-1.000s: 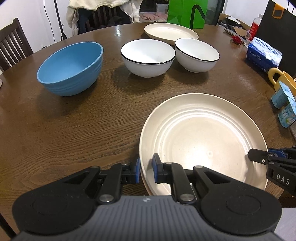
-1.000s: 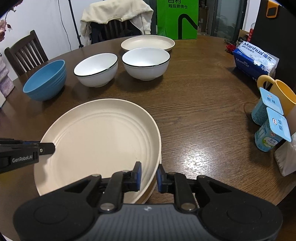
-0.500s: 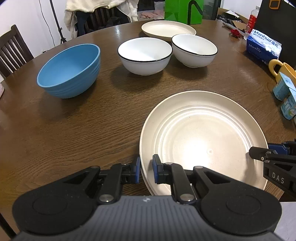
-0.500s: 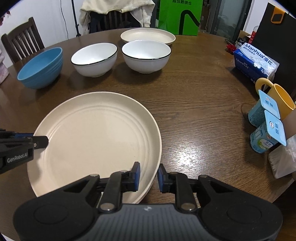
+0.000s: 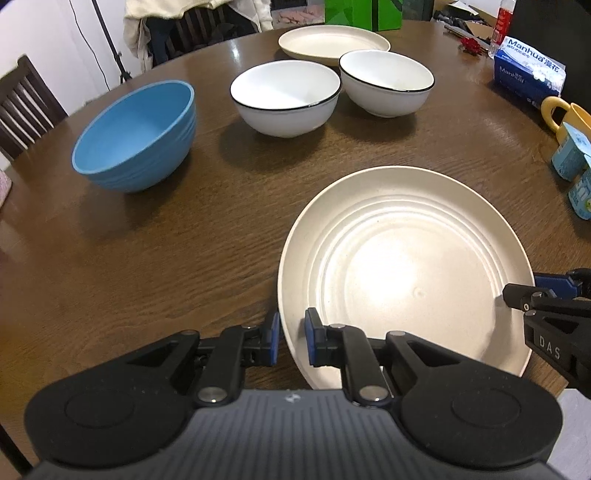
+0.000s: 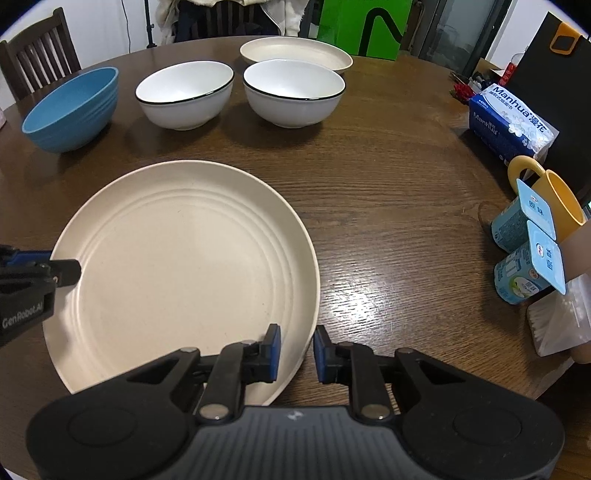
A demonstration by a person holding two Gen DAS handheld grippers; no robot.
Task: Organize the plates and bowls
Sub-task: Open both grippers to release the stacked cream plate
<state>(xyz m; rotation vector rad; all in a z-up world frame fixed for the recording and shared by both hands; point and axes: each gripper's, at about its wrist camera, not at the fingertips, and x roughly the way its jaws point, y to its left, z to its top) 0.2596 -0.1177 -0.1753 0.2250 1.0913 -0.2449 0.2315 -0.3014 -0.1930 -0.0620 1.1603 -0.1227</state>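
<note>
On the round table (image 5: pixel 155 258), a cream plate (image 5: pixel 402 266) between two hand-held grippers.

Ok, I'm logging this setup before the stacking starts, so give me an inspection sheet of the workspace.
Surface: round wooden table, glossy.
Job's things: large cream plate nearest; blue bowl; two white bowls side by side; second cream plate behind them.
Clutter: tissue pack, yellow mug, yogurt cups.
Grippers: left gripper and right gripper each straddle the large plate's rim on opposite sides.
Cables: nothing seen.
Surroundings: chairs, green bag.
</note>
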